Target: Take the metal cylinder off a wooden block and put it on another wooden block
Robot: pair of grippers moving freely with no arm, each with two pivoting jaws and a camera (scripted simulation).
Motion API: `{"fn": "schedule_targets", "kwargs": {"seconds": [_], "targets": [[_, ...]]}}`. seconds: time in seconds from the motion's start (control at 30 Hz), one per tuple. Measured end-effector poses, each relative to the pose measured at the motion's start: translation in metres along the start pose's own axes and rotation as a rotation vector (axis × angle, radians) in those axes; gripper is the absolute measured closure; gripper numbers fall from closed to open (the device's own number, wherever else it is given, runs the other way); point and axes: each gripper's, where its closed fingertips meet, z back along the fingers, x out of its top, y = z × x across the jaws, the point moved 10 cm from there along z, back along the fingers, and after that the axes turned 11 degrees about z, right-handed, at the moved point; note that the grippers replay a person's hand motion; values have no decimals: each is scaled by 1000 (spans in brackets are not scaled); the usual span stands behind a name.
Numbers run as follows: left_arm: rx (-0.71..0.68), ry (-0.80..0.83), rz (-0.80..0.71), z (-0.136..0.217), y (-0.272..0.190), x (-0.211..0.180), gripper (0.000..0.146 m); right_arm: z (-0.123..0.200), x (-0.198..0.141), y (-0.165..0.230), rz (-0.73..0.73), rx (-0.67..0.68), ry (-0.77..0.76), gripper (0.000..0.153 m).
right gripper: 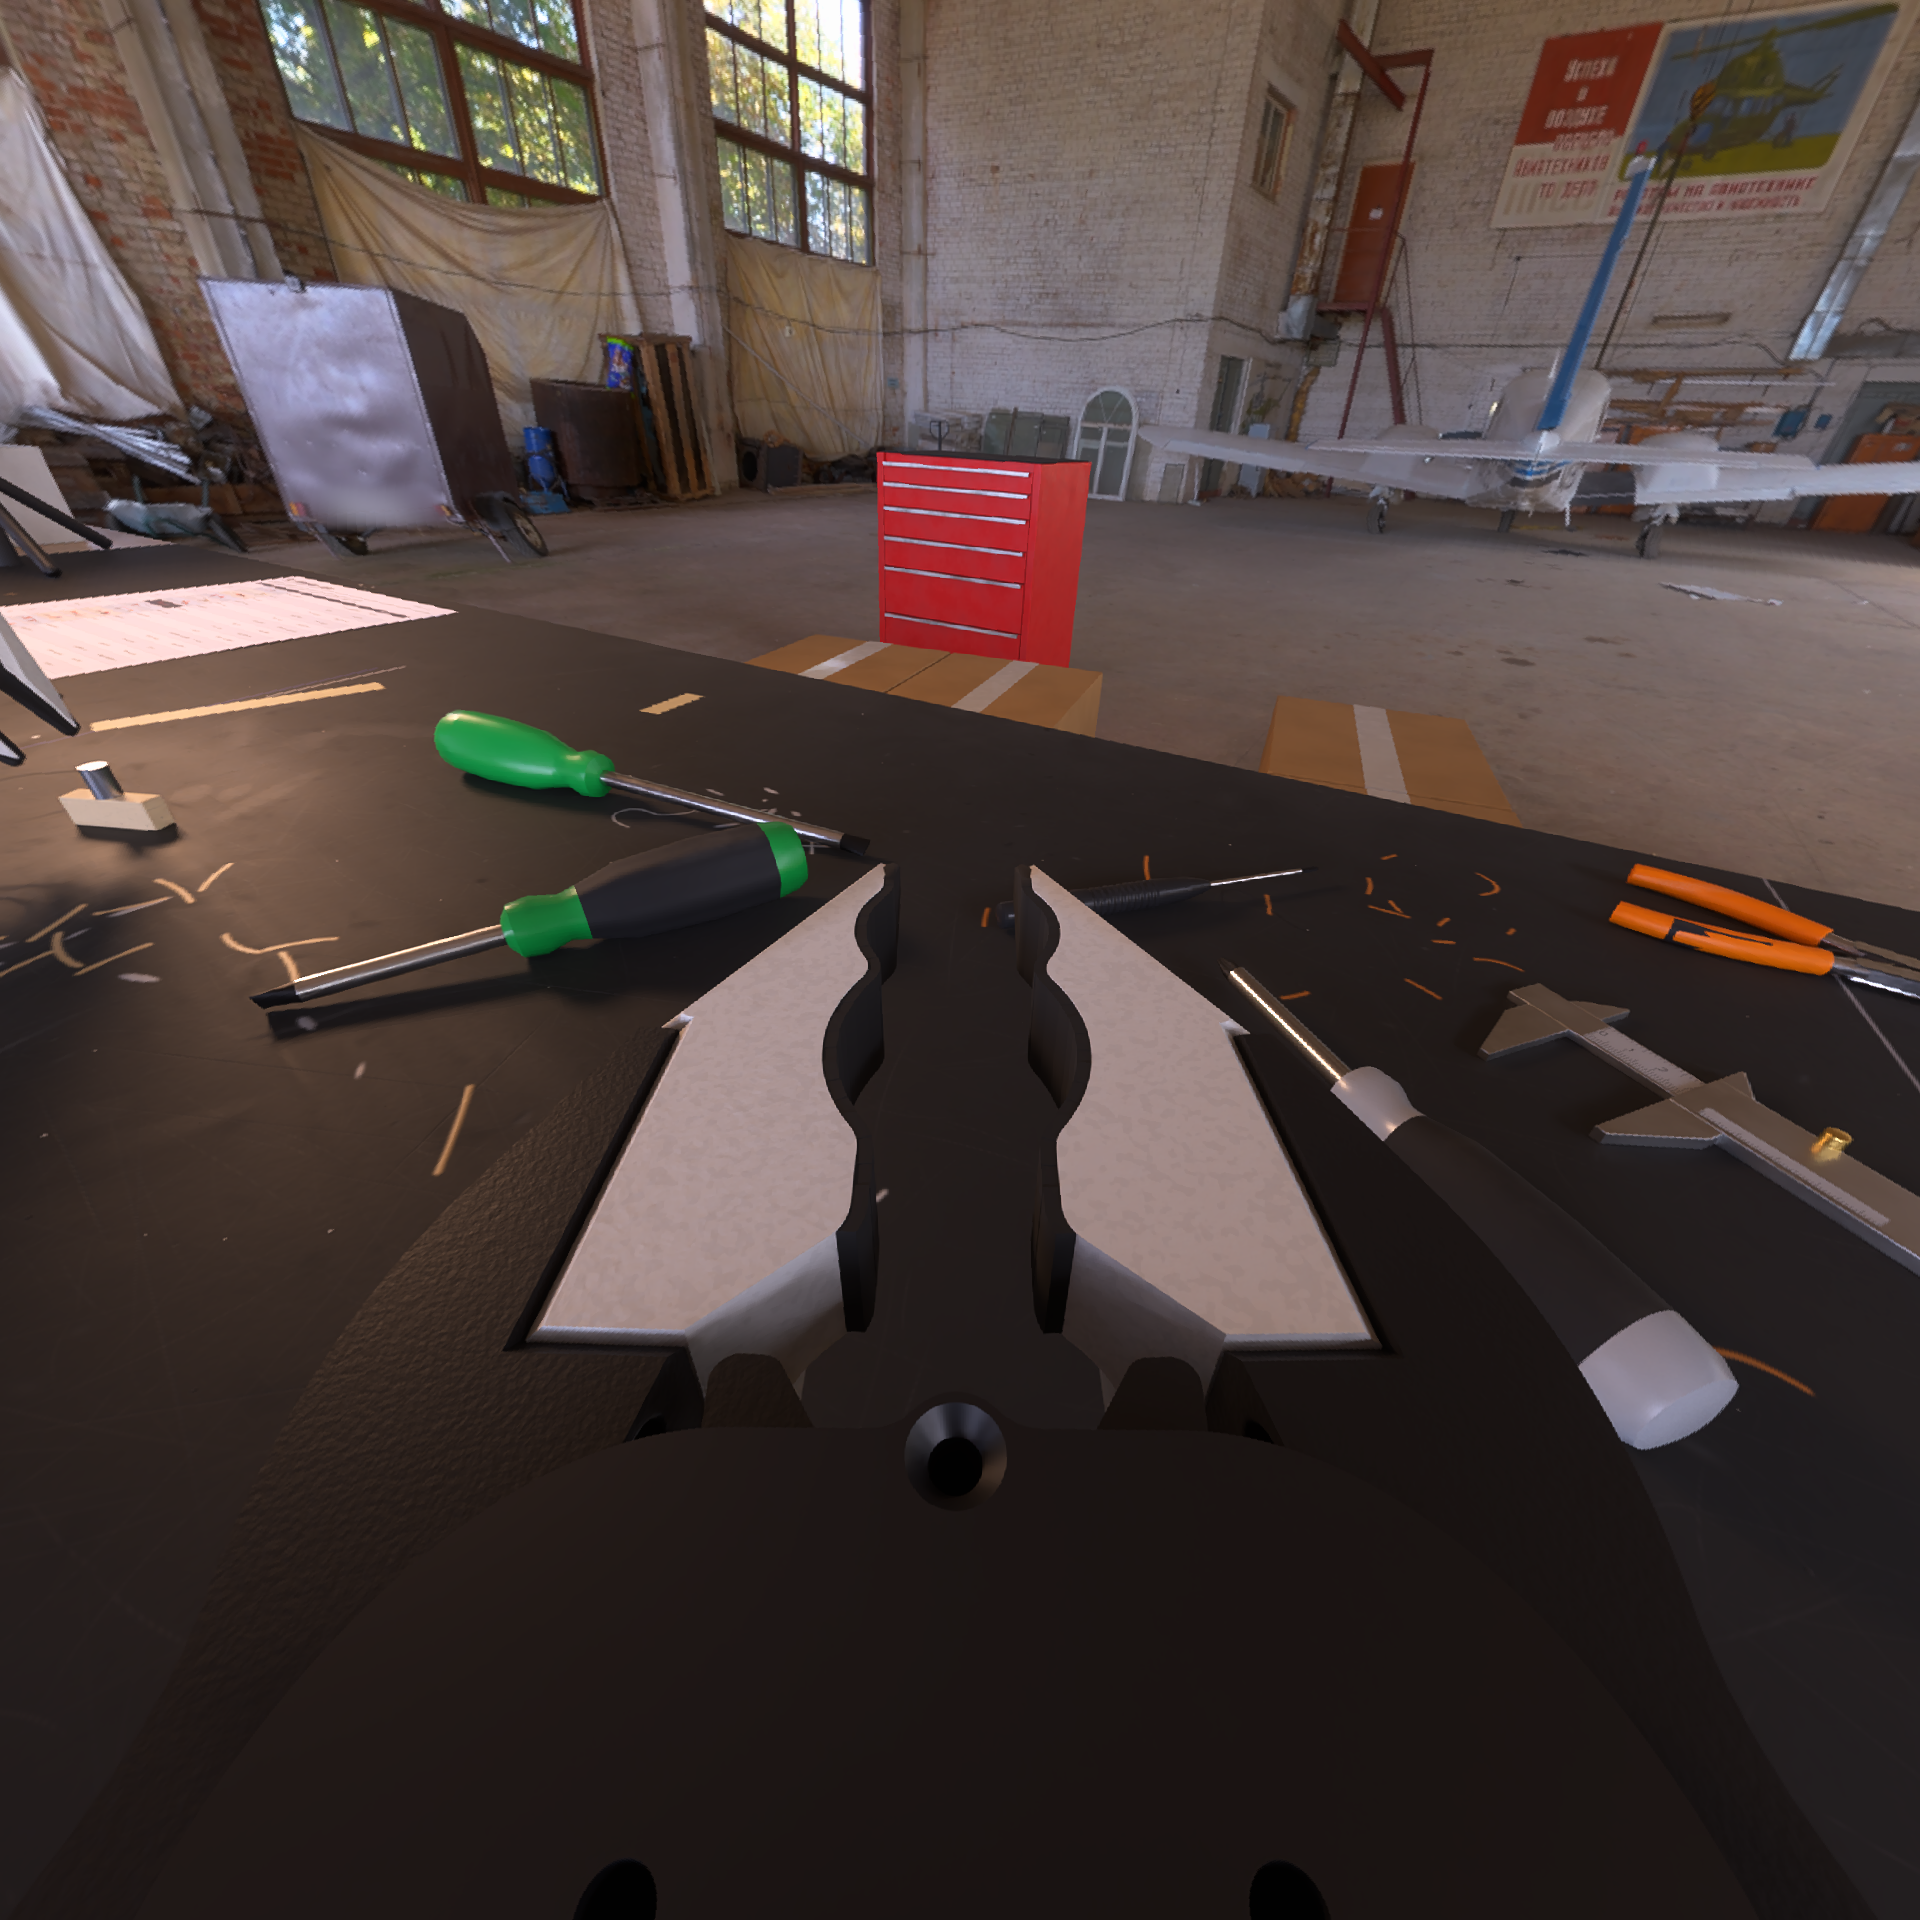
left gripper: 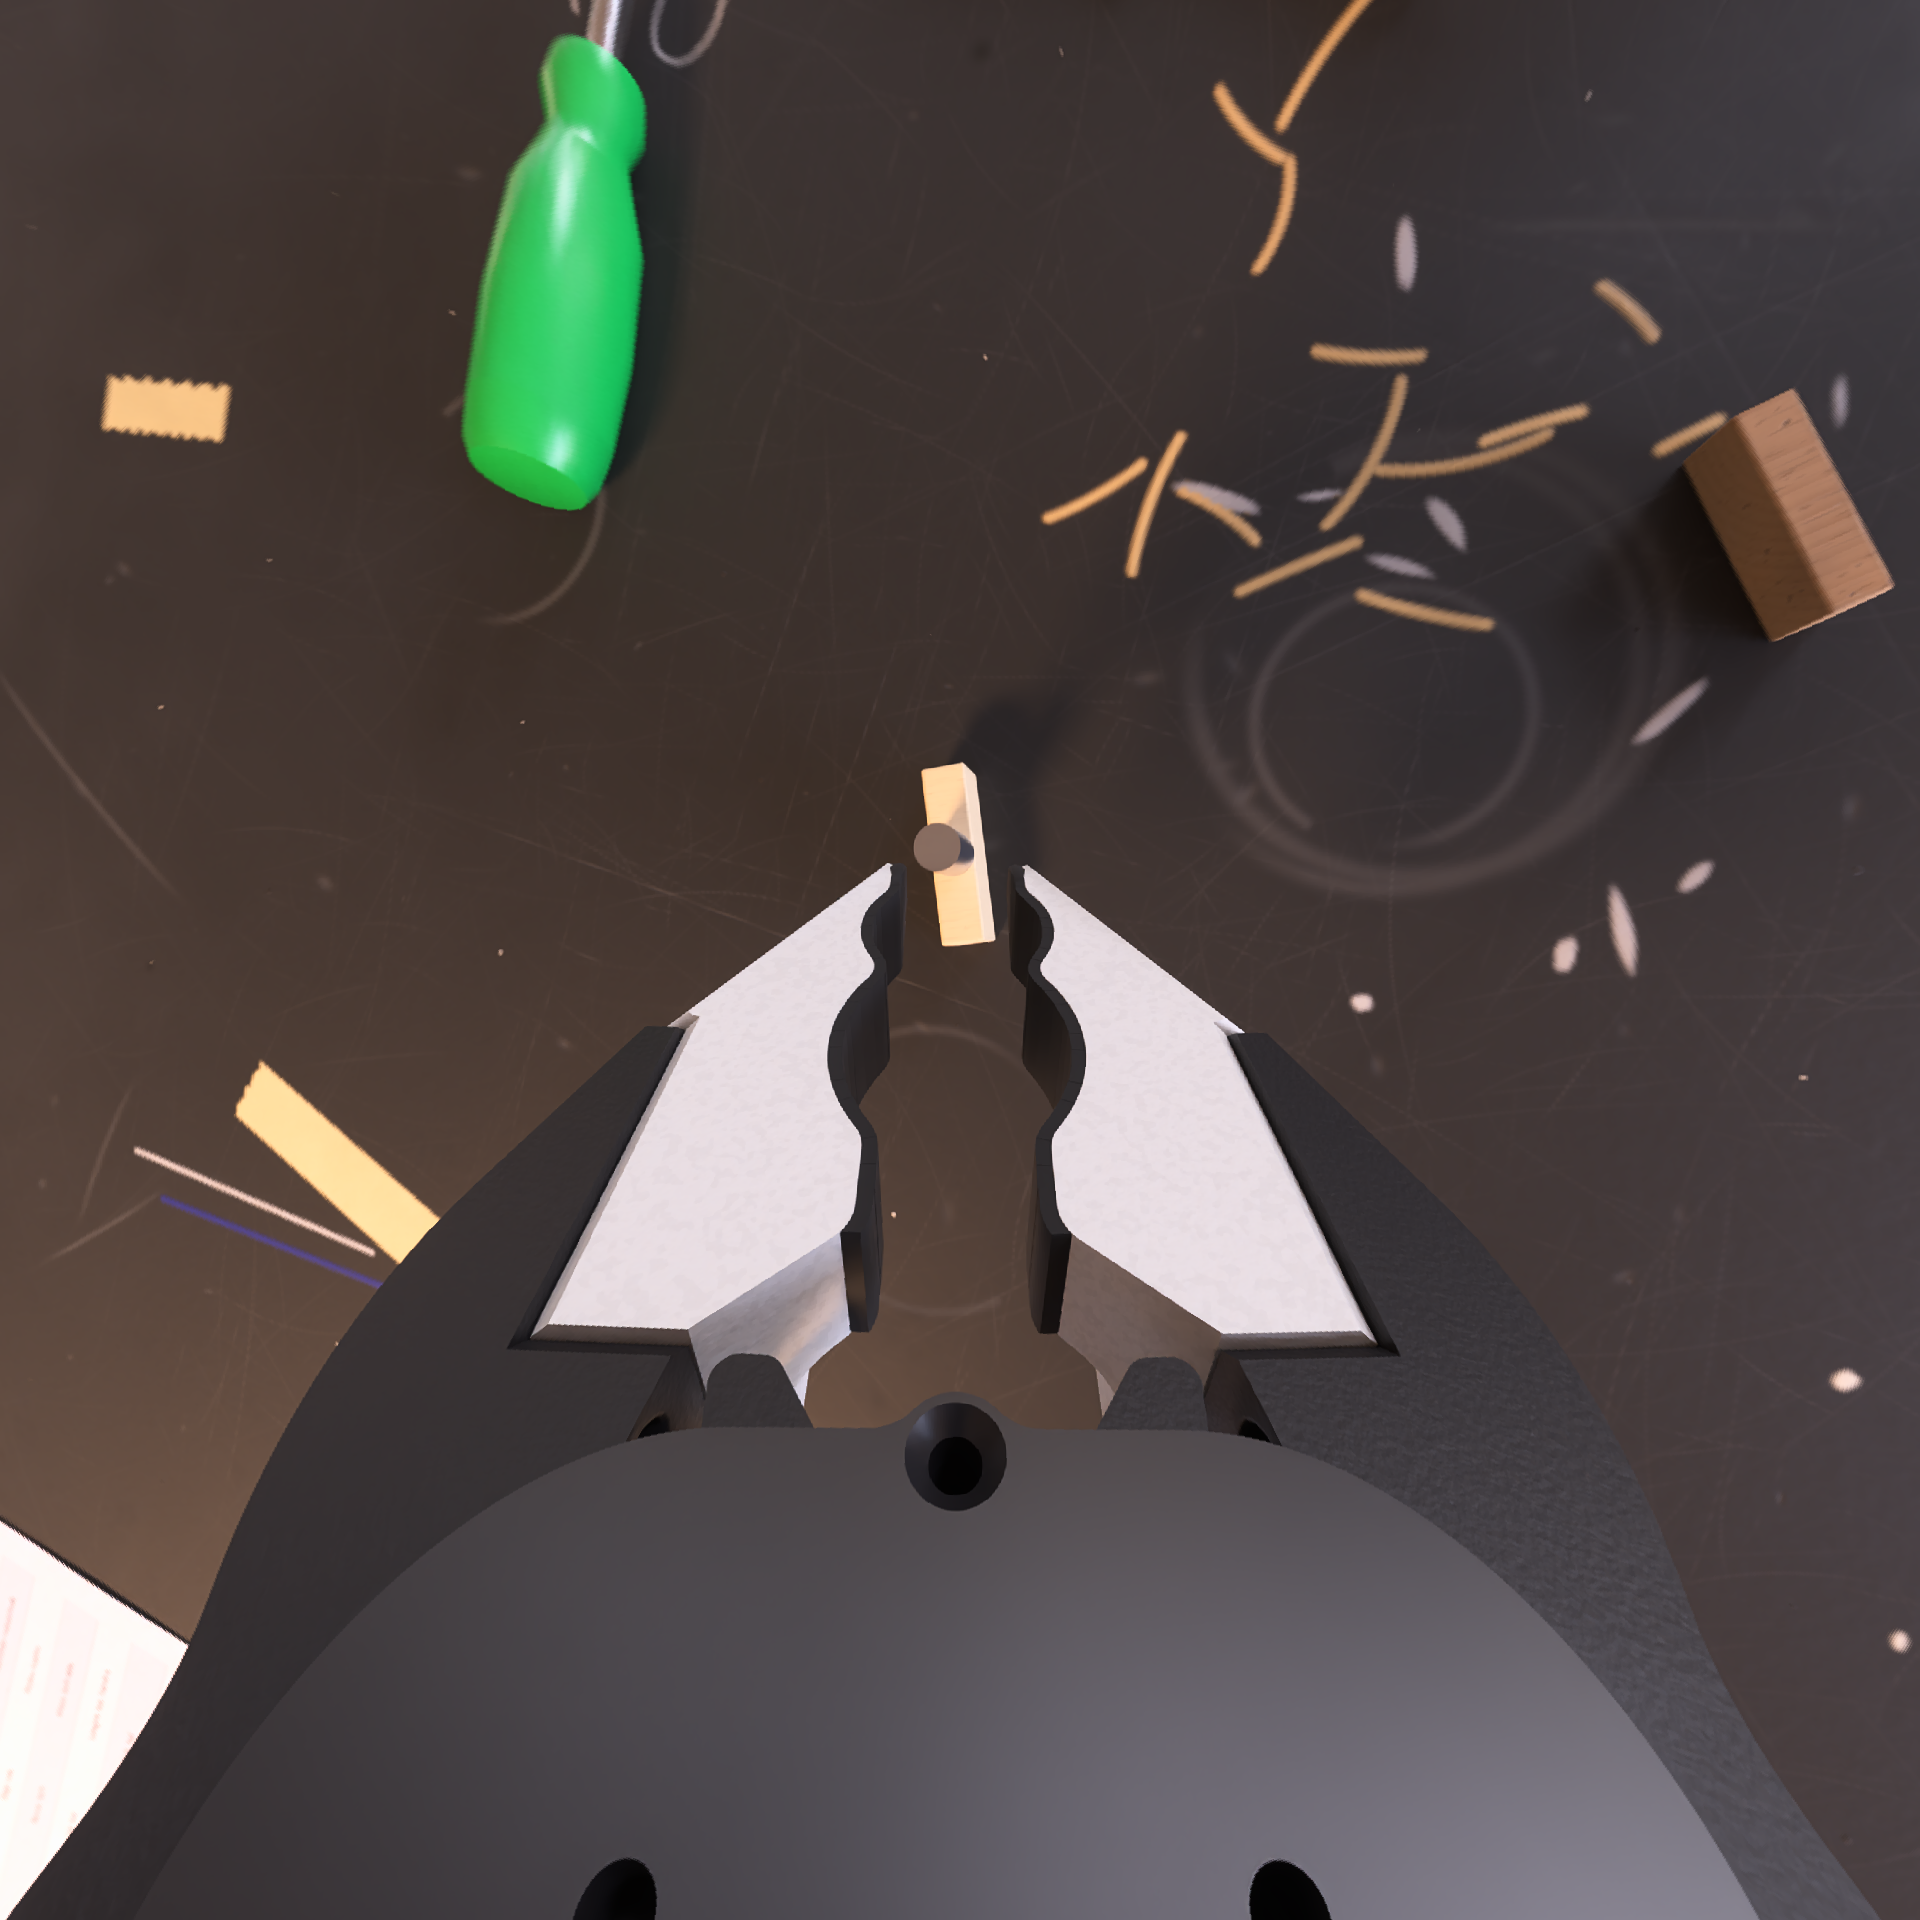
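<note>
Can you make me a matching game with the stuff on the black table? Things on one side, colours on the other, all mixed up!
Things:
1. metal cylinder
2. screwdriver handle
3. pliers handles
4. block away from the gripper

Colours:
A. orange
B. brown
C. silvery grey
D. green

Pairs: 1-C, 2-D, 3-A, 4-B
</note>
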Motion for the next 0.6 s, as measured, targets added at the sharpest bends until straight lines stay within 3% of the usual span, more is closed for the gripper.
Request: {"fn": "schedule_targets", "kwargs": {"seconds": [0.17,0.27,0.6], "targets": [[21,-40,56,8,-1,-4,127,0,0,0,0,7,0,131],[-16,-6,97,-4,0,-2,117,0,0,0,-1,8,-1,131],[1,71,52,-22,4,-3,109,1,0,0,-4,5,0,131]]}}
